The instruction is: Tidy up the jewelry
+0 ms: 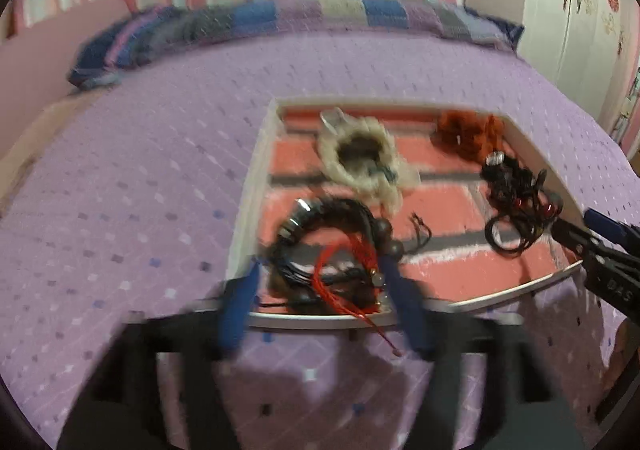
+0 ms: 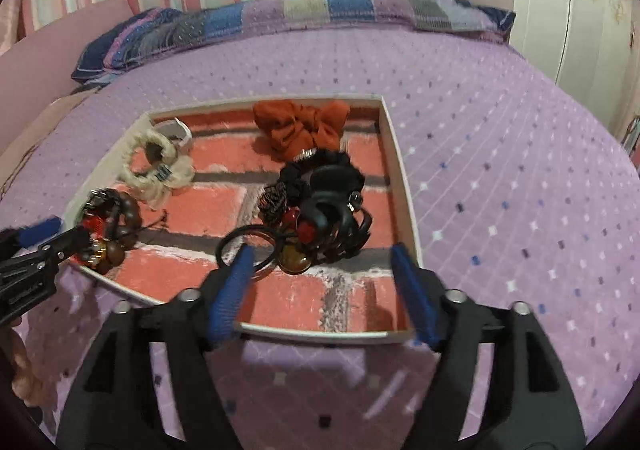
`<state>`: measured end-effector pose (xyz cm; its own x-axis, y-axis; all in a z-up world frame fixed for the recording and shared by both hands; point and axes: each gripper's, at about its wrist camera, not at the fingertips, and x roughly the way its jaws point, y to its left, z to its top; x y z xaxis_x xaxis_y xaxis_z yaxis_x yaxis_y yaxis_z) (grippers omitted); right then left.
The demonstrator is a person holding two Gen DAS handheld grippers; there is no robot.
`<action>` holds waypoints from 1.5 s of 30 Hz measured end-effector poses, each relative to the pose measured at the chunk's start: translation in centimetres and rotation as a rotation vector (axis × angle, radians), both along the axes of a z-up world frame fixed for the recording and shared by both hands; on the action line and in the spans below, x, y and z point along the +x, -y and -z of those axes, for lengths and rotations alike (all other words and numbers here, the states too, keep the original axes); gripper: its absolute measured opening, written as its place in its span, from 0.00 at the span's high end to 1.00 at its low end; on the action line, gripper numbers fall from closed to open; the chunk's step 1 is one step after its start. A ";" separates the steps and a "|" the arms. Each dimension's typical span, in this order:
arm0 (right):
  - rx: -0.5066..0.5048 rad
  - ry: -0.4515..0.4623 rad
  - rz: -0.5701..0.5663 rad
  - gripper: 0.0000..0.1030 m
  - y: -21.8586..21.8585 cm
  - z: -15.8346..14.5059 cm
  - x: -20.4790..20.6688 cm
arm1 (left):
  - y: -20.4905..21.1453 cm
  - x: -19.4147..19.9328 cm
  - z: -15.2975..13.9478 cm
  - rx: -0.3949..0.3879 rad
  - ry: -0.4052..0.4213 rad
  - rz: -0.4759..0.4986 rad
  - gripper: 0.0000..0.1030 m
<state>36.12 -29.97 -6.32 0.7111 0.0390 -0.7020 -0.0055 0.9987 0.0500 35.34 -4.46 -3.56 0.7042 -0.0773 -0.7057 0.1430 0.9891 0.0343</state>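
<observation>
I am holding my left gripper (image 1: 320, 282) wide open around the bracelets (image 1: 320, 250) at the tray's (image 1: 248, 218) near left corner, gripping nothing yet. To do this well I judge I should close on one band only, since the red cord (image 1: 340, 282) is tangling through the pile and trailing over the rim. My right gripper (image 2: 320, 274) is also gaping empty, hovering just short of the hair ties (image 2: 312, 218) on the tray's right side. The tray is sitting on the bed (image 1: 120, 170). The right view is showing the claw clip and amber bead sharply; the left view is blurring them but showing the cord's loose end.
</observation>
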 end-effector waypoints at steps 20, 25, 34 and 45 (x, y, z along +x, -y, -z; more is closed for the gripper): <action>-0.007 0.208 -0.014 0.04 -1.0 -8.5 -20.7 | -3.3 -19.5 -8.1 0.018 0.202 -0.054 0.07; 0.021 0.227 -0.004 0.04 -1.7 -8.9 -24.8 | -3.7 -23.3 -8.0 -0.018 0.206 -0.061 0.07; -0.002 0.271 0.030 0.04 -2.7 -8.4 -26.4 | -4.6 -25.1 -7.1 -0.049 0.210 -0.091 0.07; -0.033 0.245 0.035 0.04 -3.5 -6.7 -25.6 | -4.6 -24.9 -6.3 -0.019 0.208 -0.097 0.07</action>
<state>10.52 -26.45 0.40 0.8605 -0.0088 -0.5094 0.0213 0.9996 0.0186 10.48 0.11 2.77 0.8390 -0.0141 -0.5439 0.0389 0.9987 0.0342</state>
